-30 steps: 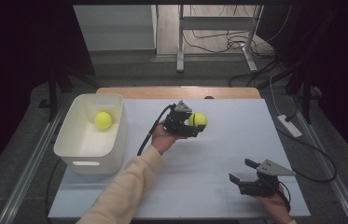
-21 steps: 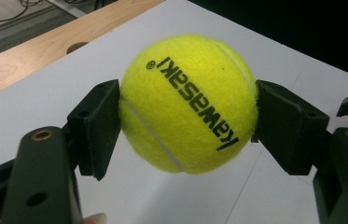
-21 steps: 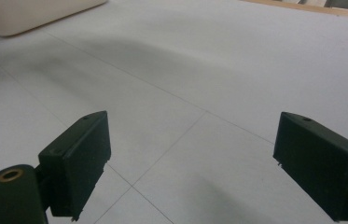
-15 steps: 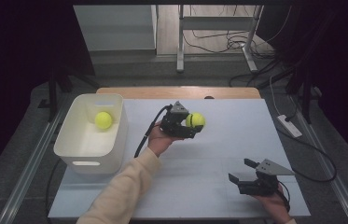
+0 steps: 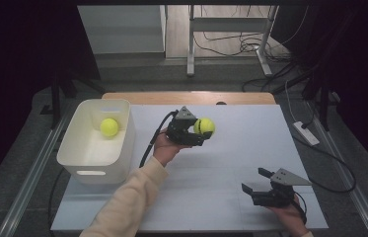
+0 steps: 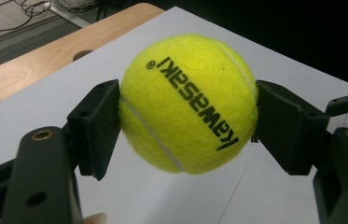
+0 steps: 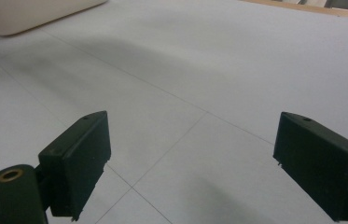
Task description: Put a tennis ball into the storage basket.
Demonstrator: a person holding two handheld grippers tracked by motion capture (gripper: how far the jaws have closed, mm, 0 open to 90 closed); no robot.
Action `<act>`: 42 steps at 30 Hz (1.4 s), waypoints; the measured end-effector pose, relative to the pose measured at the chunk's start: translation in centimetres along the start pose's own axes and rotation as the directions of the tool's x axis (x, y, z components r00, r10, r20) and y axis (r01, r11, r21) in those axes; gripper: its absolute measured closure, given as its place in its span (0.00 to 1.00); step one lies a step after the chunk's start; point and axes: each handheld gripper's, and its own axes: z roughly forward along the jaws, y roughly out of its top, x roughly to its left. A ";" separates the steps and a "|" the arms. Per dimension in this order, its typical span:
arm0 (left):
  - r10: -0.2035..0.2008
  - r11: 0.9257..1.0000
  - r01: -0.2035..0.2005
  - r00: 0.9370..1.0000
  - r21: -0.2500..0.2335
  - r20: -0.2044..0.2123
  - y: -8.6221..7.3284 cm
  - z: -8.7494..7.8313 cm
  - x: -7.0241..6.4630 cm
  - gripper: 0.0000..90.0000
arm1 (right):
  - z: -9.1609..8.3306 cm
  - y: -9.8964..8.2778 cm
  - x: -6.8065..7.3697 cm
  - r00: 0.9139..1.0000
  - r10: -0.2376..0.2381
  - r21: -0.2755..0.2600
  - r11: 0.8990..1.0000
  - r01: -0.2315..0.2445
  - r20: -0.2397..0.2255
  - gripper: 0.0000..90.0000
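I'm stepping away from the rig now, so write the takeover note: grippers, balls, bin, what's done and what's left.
Left gripper: shut on a tennis ball, held above the white table near its middle; both pads press the ball's sides.
Right gripper: open, holding nothing, low over the table's near right part.
White bin: at the table's left, with one other tennis ball already inside.
Done: one ball binned, the second one gripped.
Left, probably: carry the held ball over the bin and release it.

i count two yellow tennis balls: one (image 5: 204,126) between the jaws of my left tool (image 5: 191,132), one (image 5: 109,127) lying in the bin. there is one white bin (image 5: 92,160) on one table (image 5: 211,197), and i hold two tools, the right tool (image 5: 253,183) being the second.
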 end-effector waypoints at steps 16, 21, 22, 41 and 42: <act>0.016 1.000 -0.016 1.000 -0.018 -0.006 0.0 -1.2 -0.1 0.31 | -0.1 0.0 0.1 1.000 -0.001 -0.003 1.000 0.001 0.003 0.12; 0.016 1.000 -0.016 1.000 -0.024 -0.010 0.1 -1.7 -0.1 0.31 | -0.1 0.0 0.1 1.000 0.003 -0.007 1.000 -0.003 0.002 0.12; 0.017 0.999 -0.018 1.000 -0.027 -0.012 0.1 -1.8 -0.1 0.31 | -0.1 0.0 0.1 1.000 0.001 -0.006 1.000 -0.001 0.002 0.12; 0.027 0.998 -0.029 0.999 -0.051 -0.043 0.3 -4.1 0.2 0.31 | -0.1 0.1 0.1 1.000 0.002 -0.012 1.000 -0.002 0.002 0.12; 0.024 0.998 -0.026 0.999 -0.055 -0.041 0.2 -4.2 0.2 0.31 | -0.2 0.1 0.1 1.000 0.002 -0.013 1.000 -0.002 0.003 0.12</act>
